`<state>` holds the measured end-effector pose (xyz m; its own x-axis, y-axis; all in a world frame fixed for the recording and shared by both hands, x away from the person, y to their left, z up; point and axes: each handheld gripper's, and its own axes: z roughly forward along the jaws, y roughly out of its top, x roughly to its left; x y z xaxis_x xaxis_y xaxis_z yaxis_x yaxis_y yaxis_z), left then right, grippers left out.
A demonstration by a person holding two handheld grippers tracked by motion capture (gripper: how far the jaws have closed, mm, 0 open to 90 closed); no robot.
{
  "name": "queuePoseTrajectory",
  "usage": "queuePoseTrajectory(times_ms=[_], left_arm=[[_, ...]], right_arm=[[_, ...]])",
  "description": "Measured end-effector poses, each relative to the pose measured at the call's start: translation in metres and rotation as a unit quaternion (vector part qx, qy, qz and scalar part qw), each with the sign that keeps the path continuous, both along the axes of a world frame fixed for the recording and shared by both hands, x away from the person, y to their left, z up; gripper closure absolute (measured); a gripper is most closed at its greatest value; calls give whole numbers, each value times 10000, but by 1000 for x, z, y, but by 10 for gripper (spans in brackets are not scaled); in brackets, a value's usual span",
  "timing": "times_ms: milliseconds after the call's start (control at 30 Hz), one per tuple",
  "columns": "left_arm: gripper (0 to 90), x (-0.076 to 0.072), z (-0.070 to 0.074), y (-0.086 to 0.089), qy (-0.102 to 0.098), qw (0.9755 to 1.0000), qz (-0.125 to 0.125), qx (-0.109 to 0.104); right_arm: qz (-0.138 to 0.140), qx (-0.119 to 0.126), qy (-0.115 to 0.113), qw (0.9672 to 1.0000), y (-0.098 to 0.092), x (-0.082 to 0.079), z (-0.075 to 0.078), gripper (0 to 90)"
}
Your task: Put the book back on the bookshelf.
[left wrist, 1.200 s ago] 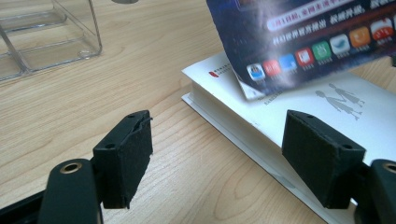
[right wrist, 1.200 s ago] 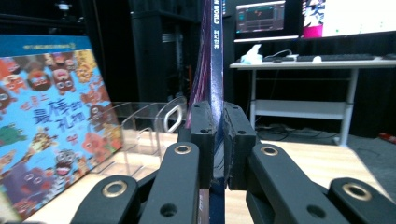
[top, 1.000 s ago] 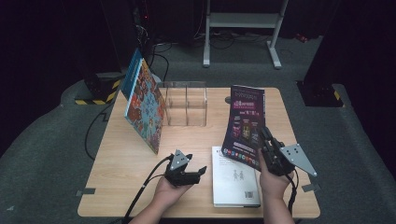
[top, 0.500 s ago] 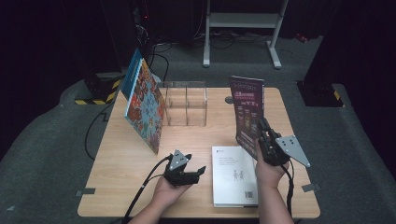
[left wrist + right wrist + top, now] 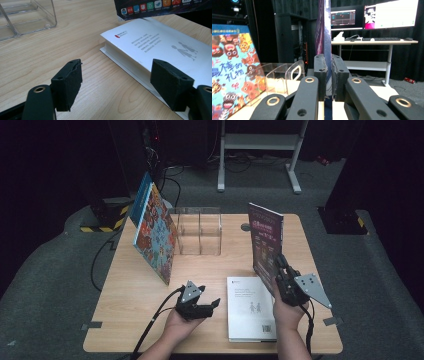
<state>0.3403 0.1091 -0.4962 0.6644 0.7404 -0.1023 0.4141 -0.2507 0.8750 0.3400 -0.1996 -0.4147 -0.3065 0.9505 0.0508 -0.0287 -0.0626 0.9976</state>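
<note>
My right gripper (image 5: 281, 270) is shut on the lower edge of a dark purple book (image 5: 265, 245) and holds it upright above the table's right half. In the right gripper view the book (image 5: 325, 30) shows edge-on, pinched between the two pads of that gripper (image 5: 329, 75). Below it a white book (image 5: 250, 307) lies flat near the front edge. My left gripper (image 5: 212, 306) rests low beside that book's left side, open and holding nothing. In the left gripper view the white book (image 5: 160, 47) lies just beyond the spread jaws of the gripper (image 5: 116, 85), with the purple book's bottom edge (image 5: 160, 7) above it.
A clear acrylic rack (image 5: 197, 230) with dividers stands at the table's back middle. A colourful picture book (image 5: 155, 232) leans against its left side. Bare wood (image 5: 130, 310) lies left of my left hand. A desk with monitors (image 5: 374, 17) stands beyond the table.
The right gripper has turned the purple book from a tilted, cover-facing pose to a more upright, narrower one. The left gripper has stayed put.
</note>
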Motion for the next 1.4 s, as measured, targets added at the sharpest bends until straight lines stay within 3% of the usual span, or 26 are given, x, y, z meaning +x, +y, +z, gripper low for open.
queuePoseTrajectory(times_ms=[367, 667, 1000, 1400], left_arm=[[259, -2, 4, -5, -27, 10000, -80, -7], [259, -3, 4, -8, -27, 9999, -128, 18], [259, -3, 12, -5, -79, 9999, -113, -46], [247, 0, 54, -10, -458, 9982, -230, -306]], right_arm=[[286, -297, 518, 9978, -7, -26, 3, 842], [297, -426, 788, 9955, -15, -42, 0, 843], [281, -116, 746, 9968, -15, -44, -4, 848], [232, 75, 570, 9981, 4, -42, -7, 847]])
